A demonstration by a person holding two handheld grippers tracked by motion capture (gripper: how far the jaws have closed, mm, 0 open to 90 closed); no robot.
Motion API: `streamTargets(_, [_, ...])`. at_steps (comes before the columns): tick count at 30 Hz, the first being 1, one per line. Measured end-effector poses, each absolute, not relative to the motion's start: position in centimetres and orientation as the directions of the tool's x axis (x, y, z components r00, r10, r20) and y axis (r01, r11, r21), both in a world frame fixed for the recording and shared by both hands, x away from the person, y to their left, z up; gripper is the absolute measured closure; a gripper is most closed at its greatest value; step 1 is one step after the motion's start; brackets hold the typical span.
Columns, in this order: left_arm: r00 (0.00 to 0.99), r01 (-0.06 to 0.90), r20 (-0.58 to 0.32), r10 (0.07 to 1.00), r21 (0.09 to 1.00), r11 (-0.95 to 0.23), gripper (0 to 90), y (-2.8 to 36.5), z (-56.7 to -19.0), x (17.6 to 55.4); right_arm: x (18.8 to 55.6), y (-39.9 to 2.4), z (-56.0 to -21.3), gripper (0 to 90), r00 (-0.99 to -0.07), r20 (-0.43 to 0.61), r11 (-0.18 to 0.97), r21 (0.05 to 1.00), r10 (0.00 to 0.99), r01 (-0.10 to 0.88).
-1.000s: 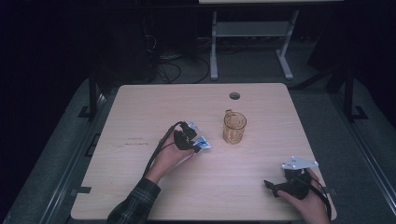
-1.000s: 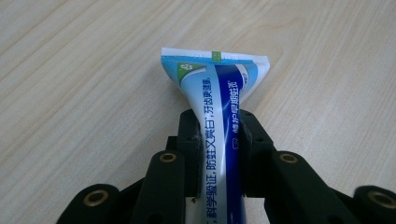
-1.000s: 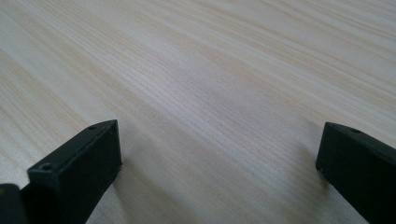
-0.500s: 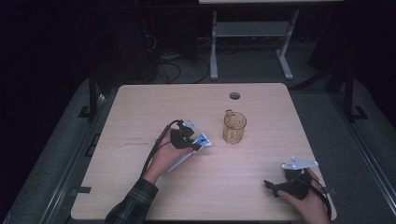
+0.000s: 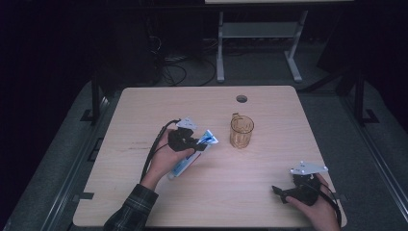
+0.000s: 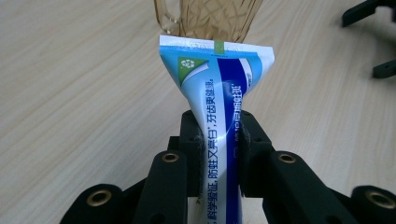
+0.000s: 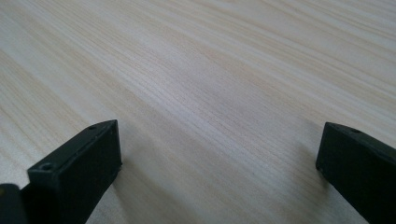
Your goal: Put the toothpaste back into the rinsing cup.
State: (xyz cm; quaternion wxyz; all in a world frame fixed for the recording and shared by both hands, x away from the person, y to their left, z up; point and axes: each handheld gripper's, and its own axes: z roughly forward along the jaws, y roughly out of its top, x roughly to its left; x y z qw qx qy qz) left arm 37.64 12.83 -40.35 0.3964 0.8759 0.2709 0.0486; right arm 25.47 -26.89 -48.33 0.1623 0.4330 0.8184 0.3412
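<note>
Beside the amber mug (image 5: 241, 131), toothpaste tube (image 5: 191, 156) now higher in clamped left gripper (image 5: 196, 142); right gripper (image 5: 280, 192) unmoved, agape.

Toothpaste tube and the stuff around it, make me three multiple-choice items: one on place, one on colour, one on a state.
1. Where does the amber cup stand relative to the toothpaste tube in the high view?
A. to its right
B. to its left
C. under it

2. What colours is the tube?
A. red and yellow
B. blue and white
C. black

3. How is the right claw?
A. shut on the cup
B. shut on the tube
C. open

Answers:
1 A, the cup stands right of the tube on the table.
2 B, the left gripper view shows blue and white print.
3 C, its jaws stand wide apart over bare wood.
</note>
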Motion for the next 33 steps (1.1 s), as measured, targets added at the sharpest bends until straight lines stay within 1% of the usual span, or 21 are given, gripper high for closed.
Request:
streamTargets(8, [0.854,0.408,-0.147,0.500,0.784,-0.467,75.3,14.4,-38.5,37.2,25.5,-26.9,-48.3,0.0,-0.572,0.030,0.392,0.699,0.820,0.598])
streamTargets(18, [0.858,0.386,-0.155,0.490,0.823,-0.416,75.2,15.3,-37.7,37.1,25.5,-26.9,-48.3,0.0,-0.573,0.029,0.393,0.699,0.819,0.598])
streamTargets(24, [0.866,0.352,-0.145,0.478,0.856,-0.378,75.1,15.3,-36.8,37.1,25.5,-26.9,-48.3,0.0,-0.572,0.030,0.392,0.699,0.820,0.598])
streamTargets(33, [0.871,0.321,-0.130,0.473,0.879,-0.351,75.1,14.7,-35.7,37.3,25.5,-26.9,-48.3,0.0,-0.573,0.030,0.393,0.699,0.819,0.597])
